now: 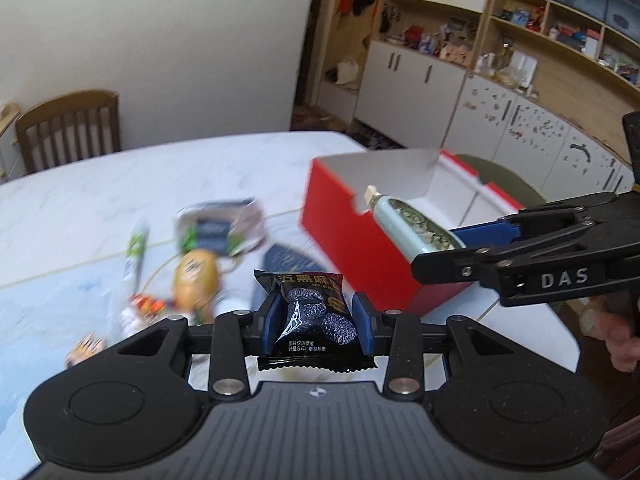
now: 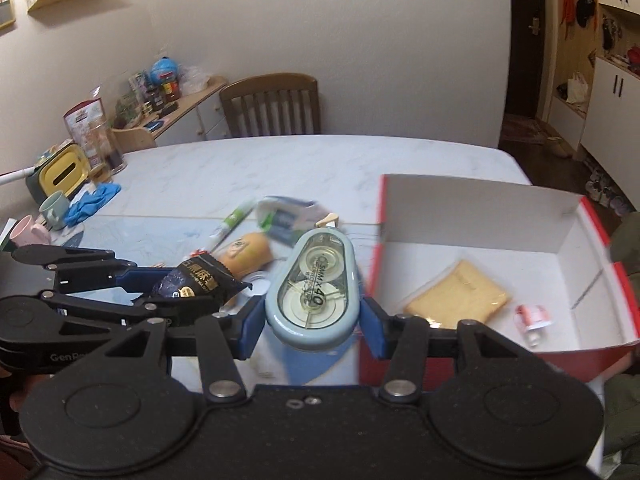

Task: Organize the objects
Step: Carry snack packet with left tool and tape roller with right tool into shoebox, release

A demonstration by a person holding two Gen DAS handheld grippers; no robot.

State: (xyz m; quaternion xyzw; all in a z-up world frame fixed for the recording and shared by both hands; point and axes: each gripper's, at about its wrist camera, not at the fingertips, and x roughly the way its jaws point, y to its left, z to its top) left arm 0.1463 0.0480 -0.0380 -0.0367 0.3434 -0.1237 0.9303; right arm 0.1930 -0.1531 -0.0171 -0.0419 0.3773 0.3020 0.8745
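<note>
My left gripper (image 1: 318, 314) is shut on a black snack packet (image 1: 312, 300), held up above the table; the right wrist view shows the same packet (image 2: 200, 280) at the left. My right gripper (image 2: 314, 320) is shut on a light-blue correction tape (image 2: 316, 280), which hangs by the near left corner of the red box (image 2: 480, 208). The box's white inside holds a yellowish packet (image 2: 460, 296) and a small pink-and-white item (image 2: 532, 318). In the left wrist view the tape (image 1: 416, 224) pokes over the box wall (image 1: 352, 216).
Loose on the marble table (image 2: 260, 164) lie a yellow round snack (image 2: 248, 252), a green-white tube (image 2: 236, 220), a white-and-blue packet (image 2: 288, 212) and a blue flat item (image 1: 288, 260). Mugs (image 2: 54, 208), a blue cloth (image 2: 92, 200) and a yellow tissue box (image 2: 64, 172) stand far left. A wooden chair (image 2: 272, 104) is behind.
</note>
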